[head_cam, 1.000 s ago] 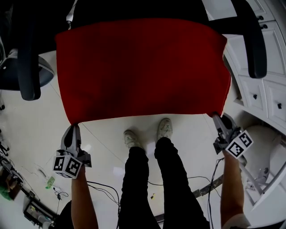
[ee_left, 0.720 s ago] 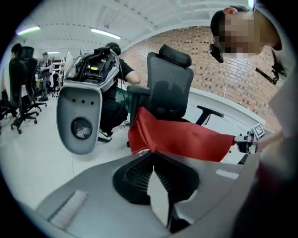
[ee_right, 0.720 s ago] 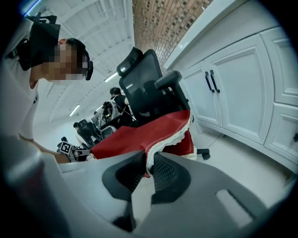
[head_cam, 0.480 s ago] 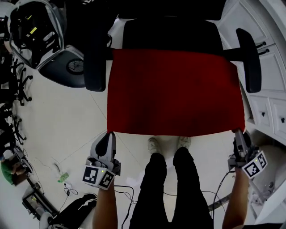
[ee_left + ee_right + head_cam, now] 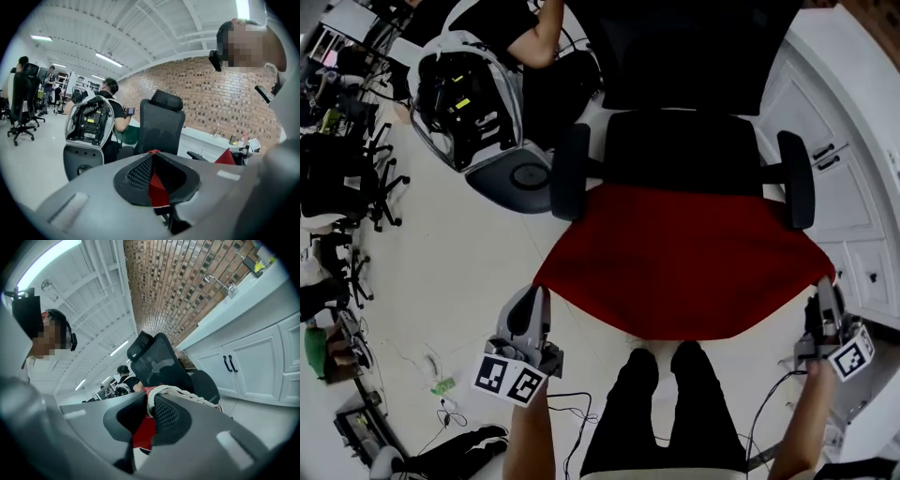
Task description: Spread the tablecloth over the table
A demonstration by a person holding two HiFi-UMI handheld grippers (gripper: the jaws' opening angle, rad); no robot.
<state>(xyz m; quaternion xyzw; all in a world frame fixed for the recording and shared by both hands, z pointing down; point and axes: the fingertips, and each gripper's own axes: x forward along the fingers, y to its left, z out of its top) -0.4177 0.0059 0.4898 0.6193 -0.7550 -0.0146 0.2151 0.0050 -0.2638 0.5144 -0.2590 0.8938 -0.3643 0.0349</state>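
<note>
Nearest you, your legs stand just short of the cloth's near edge. Your left claw is clamped on the cloth's near left corner, with red fabric pinched between its jaws. Your right claw is clamped on the near right corner, where a white hem bunches over one jaw. The cloth is stretched between them, its near edge bowing towards you in the middle. Its far edge reaches over the chair beyond; whether it rests on the seat you cannot tell from here. No desk shows in any view, so the step in hand looks like lifting the cloth clear and carrying it to wherever the desk stands. To do that well, draw the claws a little further apart so the near edge runs straight, and hold both corners at one height. Raise them until the far edge clears the armrests without snagging. Do not loosen either grip, since one dropped corner would send the cloth to the floor. Mind the cabinets close on your right and the person far left.
</note>
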